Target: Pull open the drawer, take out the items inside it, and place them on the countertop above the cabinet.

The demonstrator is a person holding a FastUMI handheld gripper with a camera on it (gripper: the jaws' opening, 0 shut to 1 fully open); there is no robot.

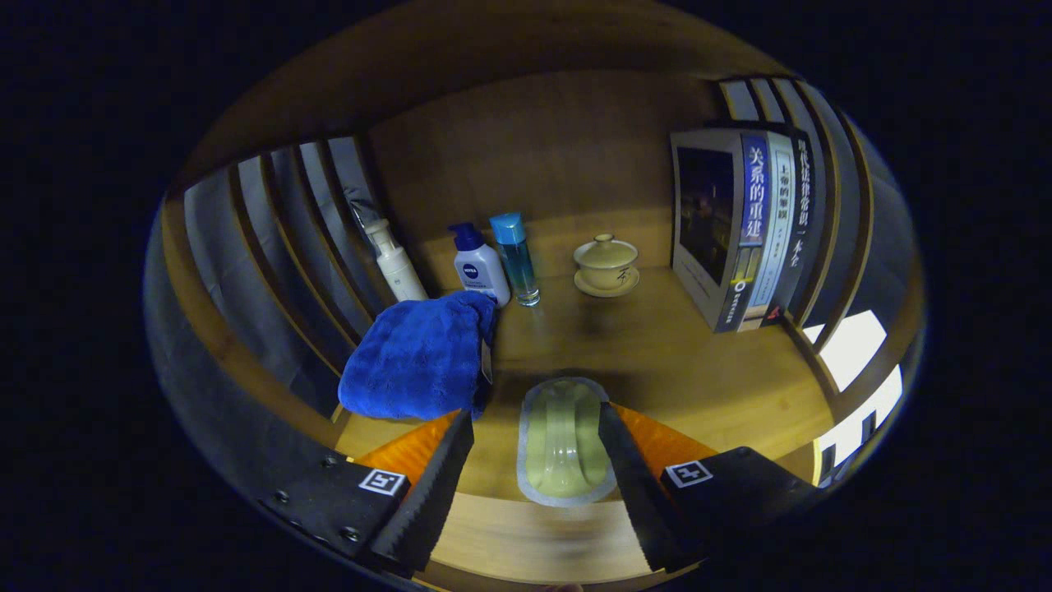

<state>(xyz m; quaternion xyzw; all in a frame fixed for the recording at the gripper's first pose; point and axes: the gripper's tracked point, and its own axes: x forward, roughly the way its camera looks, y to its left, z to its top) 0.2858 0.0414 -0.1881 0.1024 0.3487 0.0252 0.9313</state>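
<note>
A pale green oblong item with a light grey rim (pixel 563 440) lies flat on the wooden countertop (pixel 699 362), between my fingers. My gripper (pixel 536 415) is open. The right finger (pixel 625 460) sits at the item's right edge, while the left finger (pixel 440 477) stands apart from it with bare wood between. A crumpled blue towel (pixel 419 358) rests on the countertop just ahead of the left finger. The drawer is hidden.
Along the back wall stand a white pump bottle (pixel 394 263), a white bottle with a blue pump (pixel 479 267) and a blue-capped clear bottle (pixel 518 259). A lidded tea bowl on a saucer (pixel 606 265) and upright books (pixel 748 230) stand right. Slatted side walls enclose the shelf.
</note>
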